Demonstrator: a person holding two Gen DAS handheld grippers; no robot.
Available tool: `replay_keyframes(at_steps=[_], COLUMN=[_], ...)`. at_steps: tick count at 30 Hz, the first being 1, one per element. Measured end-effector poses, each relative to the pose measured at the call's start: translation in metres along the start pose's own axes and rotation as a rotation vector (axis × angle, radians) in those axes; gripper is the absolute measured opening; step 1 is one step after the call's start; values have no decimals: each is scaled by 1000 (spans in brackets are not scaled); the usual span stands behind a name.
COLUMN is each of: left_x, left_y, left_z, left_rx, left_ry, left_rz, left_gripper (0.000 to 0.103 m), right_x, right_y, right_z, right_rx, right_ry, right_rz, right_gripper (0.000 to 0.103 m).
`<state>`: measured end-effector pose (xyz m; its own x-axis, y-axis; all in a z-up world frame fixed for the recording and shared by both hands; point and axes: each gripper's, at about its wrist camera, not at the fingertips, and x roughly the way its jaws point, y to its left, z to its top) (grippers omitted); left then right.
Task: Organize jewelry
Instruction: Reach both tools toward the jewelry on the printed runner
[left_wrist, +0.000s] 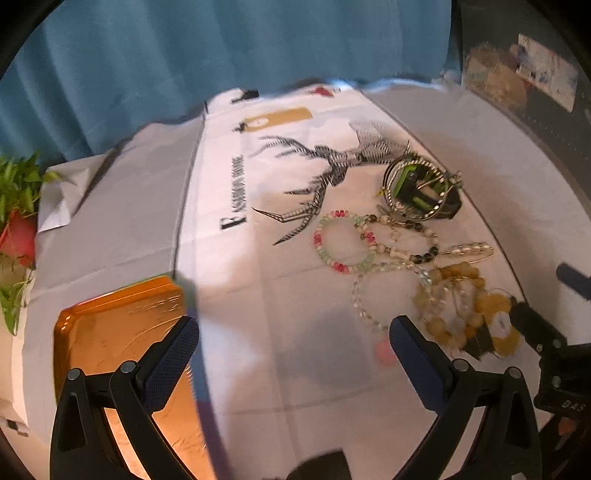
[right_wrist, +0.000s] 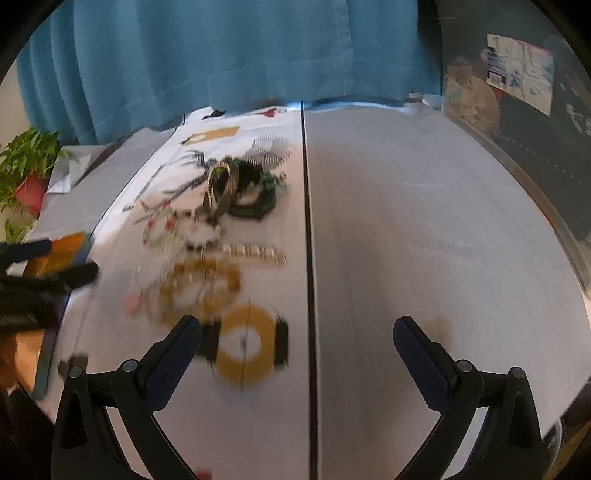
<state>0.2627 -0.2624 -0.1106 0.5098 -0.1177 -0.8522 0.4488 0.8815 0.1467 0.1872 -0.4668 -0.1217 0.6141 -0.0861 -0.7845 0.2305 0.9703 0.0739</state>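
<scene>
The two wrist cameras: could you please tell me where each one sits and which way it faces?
Left wrist: sits on the left gripper, facing the orange tin and bracelets; its open fingers show, the right gripper at the edge.
Right wrist: sits on the right gripper, facing the yellow ring and table seam; its open fingers show, the left gripper at the edge.
Shared: jewelry, tin, blue curtain, plant.

— Behind the table?
— Teal curtain (right_wrist: 229, 55) hanging in folds across the back. Dark wall (right_wrist: 546, 140) on the right with a printed poster (right_wrist: 521, 70) pinned up.
— And the table?
— Pale grey tabletop (right_wrist: 424, 240), split by a dark seam (right_wrist: 308, 258). Leafy green plant (right_wrist: 26, 158) in a red pot at the far left. Soft, even light.
</scene>
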Motion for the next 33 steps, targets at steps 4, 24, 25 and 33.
replay_keyframes(at_steps=[4,24,25,33], left_x=[23,58,59,50], left_y=[-2,15,17,1], left_z=[7,17,17,16], left_rx=[3,-52,-59,0], left_ry=[42,122,130,130], left_rz=[-13,-97,-105,-161], left_gripper=[103,103,103,71], right_x=[21,54,52,37], right_y=[13,15,15,-32], right_z=[14,25,23,8], right_rx=[-56,-131,-126,-11], right_ry=[9,80,81,99], right_rz=[-34,-104,-116,-111], right_gripper=[103,103,103,103])
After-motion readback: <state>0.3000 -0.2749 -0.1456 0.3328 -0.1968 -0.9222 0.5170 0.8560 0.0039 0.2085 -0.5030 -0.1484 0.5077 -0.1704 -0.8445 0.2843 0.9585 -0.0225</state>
